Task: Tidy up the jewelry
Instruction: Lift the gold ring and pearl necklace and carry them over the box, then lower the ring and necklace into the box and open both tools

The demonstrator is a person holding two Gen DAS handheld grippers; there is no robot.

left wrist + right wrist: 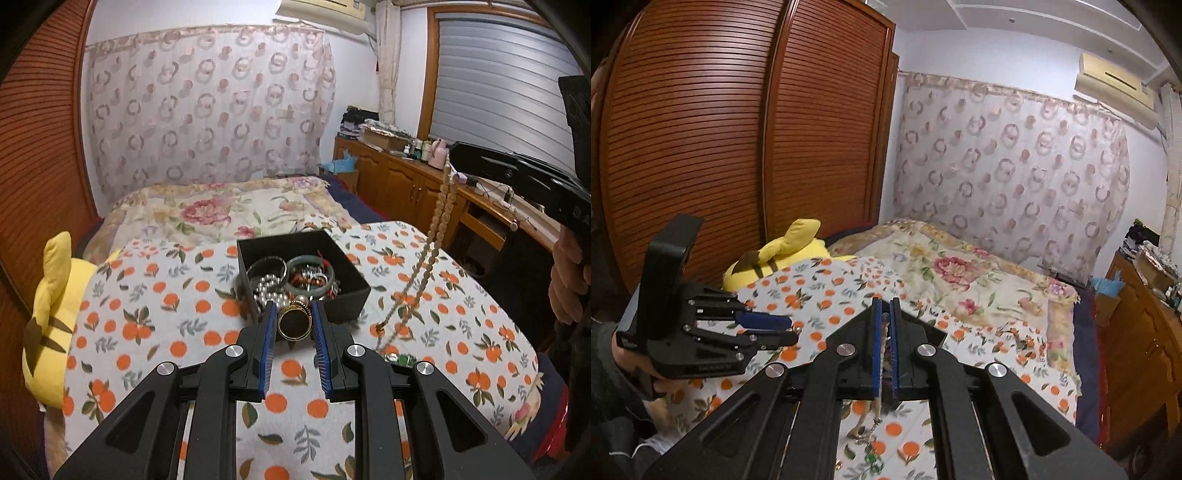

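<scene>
My left gripper [294, 308] is shut on a gold ring with a dark stone [293, 322], held just in front of an open black box [347, 304]. The box stands on the orange-print cloth [166, 295] and holds a silver bangle [266, 266], a green bangle [310, 275] and pearl beads [271, 290]. At the upper right, my right gripper [453, 149] is raised and shut on a beige bead necklace [436, 236], whose lower end reaches the cloth. In the right wrist view, the right gripper [885, 301] pinches the necklace [885, 328], and the left gripper [793, 330] is at the left.
A small green piece [400, 358] lies on the cloth near the necklace's lower end. A yellow plush toy [51, 314] sits at the cloth's left edge beside a wooden wardrobe [701, 147]. A floral bedspread [221, 210] lies behind the box, and a cluttered wooden cabinet [406, 181] stands at the right.
</scene>
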